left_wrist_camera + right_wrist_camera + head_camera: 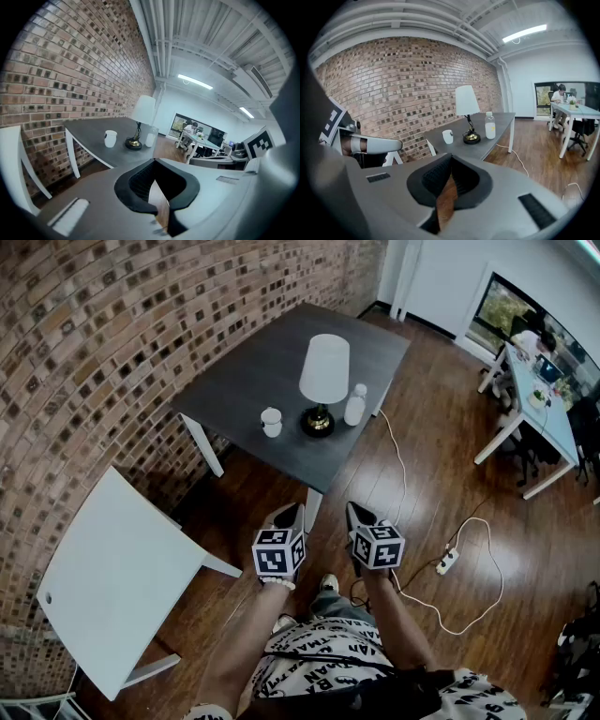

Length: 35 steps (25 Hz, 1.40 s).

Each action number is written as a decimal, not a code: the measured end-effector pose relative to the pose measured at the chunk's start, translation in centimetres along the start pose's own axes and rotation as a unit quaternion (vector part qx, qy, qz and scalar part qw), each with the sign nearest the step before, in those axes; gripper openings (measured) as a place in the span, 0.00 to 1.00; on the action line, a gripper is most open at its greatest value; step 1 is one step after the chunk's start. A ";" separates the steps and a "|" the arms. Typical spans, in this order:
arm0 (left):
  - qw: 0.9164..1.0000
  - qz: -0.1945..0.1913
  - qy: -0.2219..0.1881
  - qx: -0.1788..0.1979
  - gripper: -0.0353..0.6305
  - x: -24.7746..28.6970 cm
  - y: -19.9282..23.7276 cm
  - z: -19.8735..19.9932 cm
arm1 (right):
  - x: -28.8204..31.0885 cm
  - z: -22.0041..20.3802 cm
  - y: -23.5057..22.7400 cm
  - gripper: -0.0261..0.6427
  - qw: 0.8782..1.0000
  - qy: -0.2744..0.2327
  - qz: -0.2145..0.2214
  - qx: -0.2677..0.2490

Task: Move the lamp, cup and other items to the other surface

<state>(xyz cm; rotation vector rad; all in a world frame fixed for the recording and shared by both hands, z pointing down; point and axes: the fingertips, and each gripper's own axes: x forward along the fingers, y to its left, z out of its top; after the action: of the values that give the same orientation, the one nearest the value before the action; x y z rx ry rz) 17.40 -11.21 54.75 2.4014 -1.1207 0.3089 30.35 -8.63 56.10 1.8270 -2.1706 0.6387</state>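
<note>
Three items, the lamp, cup and bottle, stood near the dark counter's front edge. None was on the white counter yet. I held my left gripper and right gripper short of them, jaws closed and empty.

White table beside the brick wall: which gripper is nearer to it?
Left. The left gripper hangs to the right of the white table; the right gripper is farther right, beyond the left one.
</note>
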 end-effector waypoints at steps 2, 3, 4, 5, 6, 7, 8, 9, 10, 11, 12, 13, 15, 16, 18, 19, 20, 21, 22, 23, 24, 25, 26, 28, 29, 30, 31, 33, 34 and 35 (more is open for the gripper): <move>1.000 0.000 0.000 -0.001 0.05 -0.4 0.3 -0.2 | 0.0 -0.1 0.5 0.04 1.000 -0.002 -0.002 -0.001; 1.000 0.000 0.000 -0.001 0.05 -0.6 0.5 -0.2 | 0.0 -0.1 0.7 0.04 1.000 -0.003 -0.003 -0.002; 1.000 0.000 0.000 -0.001 0.05 -0.7 0.6 -0.2 | 0.0 -0.1 1.0 0.04 1.000 -0.003 -0.004 -0.002; 1.000 0.000 0.000 -0.001 0.05 -0.9 0.7 -0.3 | 0.1 -0.1 1.2 0.04 1.000 -0.004 -0.004 -0.003; 1.000 0.000 -0.001 -0.001 0.05 -1.1 0.9 -0.3 | 0.0 -0.2 1.4 0.05 1.000 -0.004 -0.004 -0.004; 1.000 0.000 -0.002 -0.001 0.05 -1.3 1.0 -0.4 | 0.0 -0.2 1.6 0.05 1.000 -0.004 -0.004 -0.004; 1.000 0.000 -0.002 0.000 0.05 -1.6 1.0 -0.4 | -0.1 -0.3 1.8 0.05 1.000 -0.005 -0.005 -0.004; 1.000 -0.001 -0.002 0.000 0.05 -1.8 1.1 -0.5 | -0.2 -0.4 2.0 0.05 1.000 -0.005 -0.007 -0.004; 1.000 -0.002 -0.003 0.001 0.05 -2.1 1.1 -0.5 | -0.3 -0.4 2.3 0.06 1.000 -0.007 -0.008 -0.003; 1.000 -0.002 -0.002 0.002 0.05 -2.4 1.2 -0.6 | -0.4 -0.4 2.5 0.07 1.000 -0.009 -0.010 -0.003; 1.000 -0.003 -0.002 0.003 0.05 -2.7 1.2 -0.7 | -0.5 -0.4 2.8 0.07 1.000 -0.011 -0.012 -0.003; 1.000 -0.003 -0.002 0.003 0.05 -3.0 1.3 -0.7 | -0.6 -0.4 3.2 0.07 1.000 -0.012 -0.012 -0.003; 1.000 -0.005 -0.004 0.005 0.05 -3.7 1.4 -0.8 | -0.8 -0.6 3.9 0.08 1.000 -0.014 -0.011 -0.006; 1.000 -0.005 -0.004 0.006 0.05 -3.9 1.4 -0.9 | -0.8 -0.6 4.2 0.08 1.000 -0.014 -0.009 -0.008; 1.000 -0.005 -0.006 0.005 0.05 -4.4 1.5 -1.1 | -0.7 -0.7 4.8 0.08 1.000 -0.014 0.000 -0.009; 1.000 -0.004 -0.005 0.004 0.05 -4.5 1.6 -1.2 | -0.6 -0.7 5.0 0.08 1.000 -0.015 0.004 -0.008; 1.000 -0.002 -0.005 0.003 0.05 -4.5 1.7 -1.2 | -0.3 -0.6 5.1 0.08 1.000 -0.016 0.007 -0.007; 1.000 -0.001 -0.005 0.002 0.05 -4.5 2.0 -1.2 | 0.0 -0.4 5.3 0.08 1.000 -0.018 0.010 -0.007; 1.000 0.001 -0.005 0.001 0.05 -4.4 2.2 -1.1 | 0.3 -0.2 5.5 0.08 1.000 -0.020 0.013 -0.007; 1.000 0.003 -0.005 0.001 0.05 -4.2 2.5 -1.0 | 0.8 0.1 5.7 0.08 1.000 -0.023 0.018 -0.007; 1.000 0.005 -0.005 0.001 0.05 -4.0 2.8 -0.8 | 1.3 0.5 5.9 0.08 0.999 -0.026 0.024 -0.008; 1.000 0.008 -0.005 0.002 0.05 -3.8 3.2 -0.6 | 1.9 0.8 6.0 0.09 0.999 -0.030 0.031 -0.008; 1.000 0.010 -0.006 0.003 0.05 -3.5 3.5 -0.4 | 2.6 1.2 6.2 0.11 0.999 -0.033 0.037 -0.009; 1.000 0.019 -0.006 0.003 0.05 -2.9 4.6 0.1 | 4.4 2.0 6.5 0.14 0.998 -0.035 0.051 -0.010; 1.000 0.023 -0.006 0.002 0.05 -2.5 5.2 0.3 | 5.5 2.4 6.7 0.27 0.998 -0.035 0.057 -0.010; 1.000 0.027 -0.005 0.002 0.05 -2.1 5.8 0.6 | 6.5 2.8 6.8 0.29 0.997 -0.034 0.062 -0.010; 1.000 0.029 -0.005 0.001 0.05 -1.6 6.4 0.9 | 7.6 3.2 6.9 0.29 0.997 -0.032 0.064 -0.013; 0.999 0.034 -0.004 0.000 0.05 -0.4 7.6 1.7 | 9.9 4.0 7.0 0.39 0.997 -0.025 0.066 -0.022; 0.999 0.038 -0.004 -0.002 0.05 0.3 8.2 2.2 | 11.2 4.4 7.0 0.45 0.997 -0.020 0.067 -0.025; 0.999 0.041 -0.005 -0.004 0.05 0.9 8.8 2.6 | 12.5 4.8 7.0 0.51 0.997 -0.016 0.070 -0.027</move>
<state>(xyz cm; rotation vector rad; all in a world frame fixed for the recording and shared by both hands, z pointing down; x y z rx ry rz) 11.24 -18.08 55.64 2.3556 -1.2250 0.3194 21.56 -20.91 56.17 1.6809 -2.3285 0.5775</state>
